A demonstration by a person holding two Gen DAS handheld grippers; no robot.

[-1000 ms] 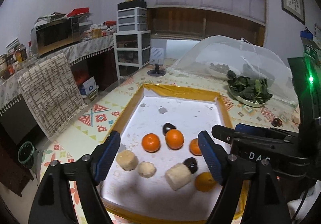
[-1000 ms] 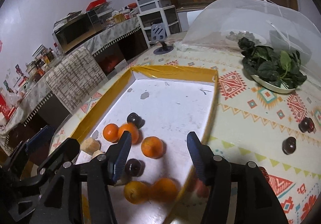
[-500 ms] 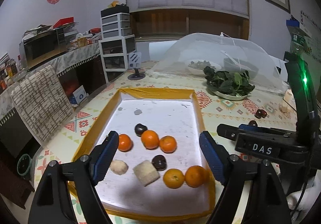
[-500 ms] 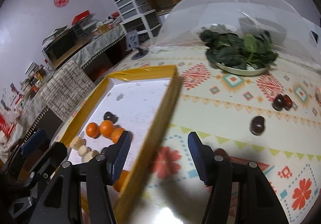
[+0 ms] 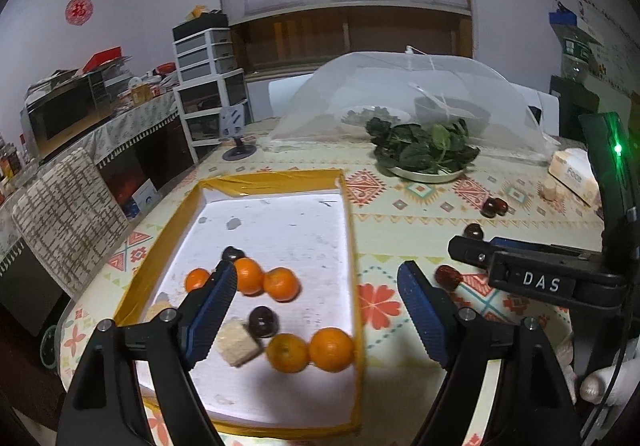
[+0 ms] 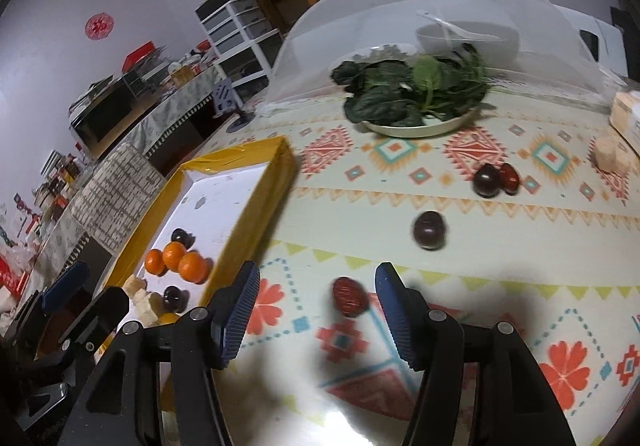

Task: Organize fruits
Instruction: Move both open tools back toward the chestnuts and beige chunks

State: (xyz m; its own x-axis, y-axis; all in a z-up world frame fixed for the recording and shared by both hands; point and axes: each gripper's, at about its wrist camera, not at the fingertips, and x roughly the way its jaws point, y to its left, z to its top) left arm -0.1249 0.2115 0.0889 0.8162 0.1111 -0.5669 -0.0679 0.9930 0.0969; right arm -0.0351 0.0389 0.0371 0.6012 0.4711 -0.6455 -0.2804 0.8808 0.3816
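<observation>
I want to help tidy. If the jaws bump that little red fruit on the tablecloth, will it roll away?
Probably. The red fruit looks smooth and oval, lying loose on the flat tablecloth, so a nudge could roll it. It seems small and likely light; it might slip from the jaws.

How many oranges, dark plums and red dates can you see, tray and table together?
Oranges: 5, all in the tray
Dark plums: 4, 2 in the tray, 2 on the table
Red dates: 2, both on the table
Total: 11
</observation>
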